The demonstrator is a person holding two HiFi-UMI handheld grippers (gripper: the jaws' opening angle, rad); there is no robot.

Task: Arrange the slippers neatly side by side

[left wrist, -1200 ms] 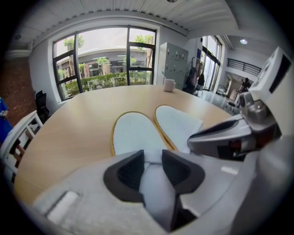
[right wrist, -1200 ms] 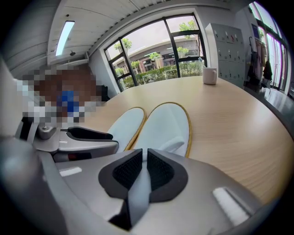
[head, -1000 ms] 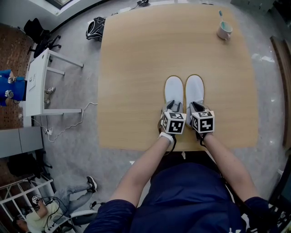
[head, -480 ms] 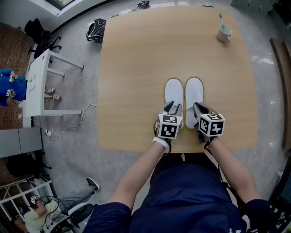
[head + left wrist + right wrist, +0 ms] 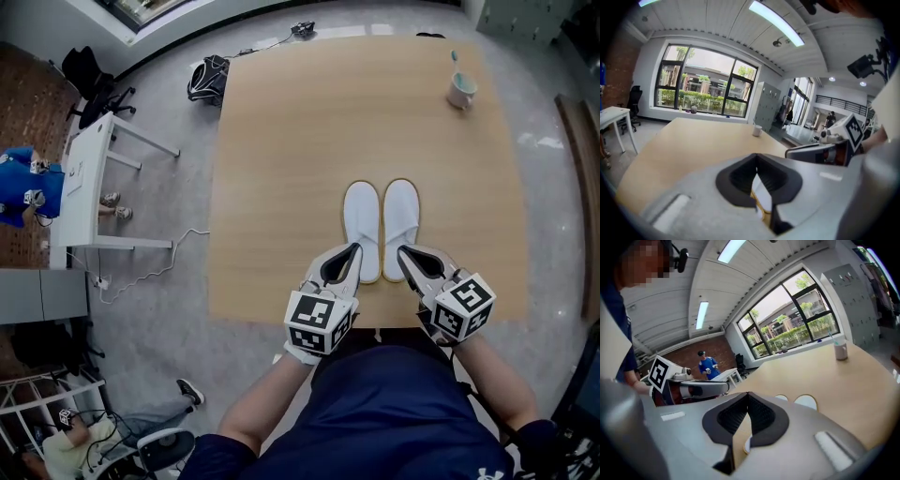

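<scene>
Two white slippers with tan soles lie side by side on the wooden table (image 5: 281,169), toes away from me: the left slipper (image 5: 361,220) and the right slipper (image 5: 401,214). Both grippers hover near the table's front edge, behind the heels and apart from them. My left gripper (image 5: 352,251) is shut with nothing in it; in the left gripper view its jaws (image 5: 757,164) meet at the tips. My right gripper (image 5: 404,251) is also shut and empty (image 5: 747,401). The right gripper view shows the slipper toes (image 5: 806,401) past the jaws.
A pale mug (image 5: 461,66) stands at the table's far right corner. On the floor to the left are a white desk (image 5: 80,173), a black bag (image 5: 206,80) and a black chair (image 5: 89,84). People are at the far left.
Both grippers have drawn back from the slippers' heels toward me and risen. The slippers stay side by side on the table.
</scene>
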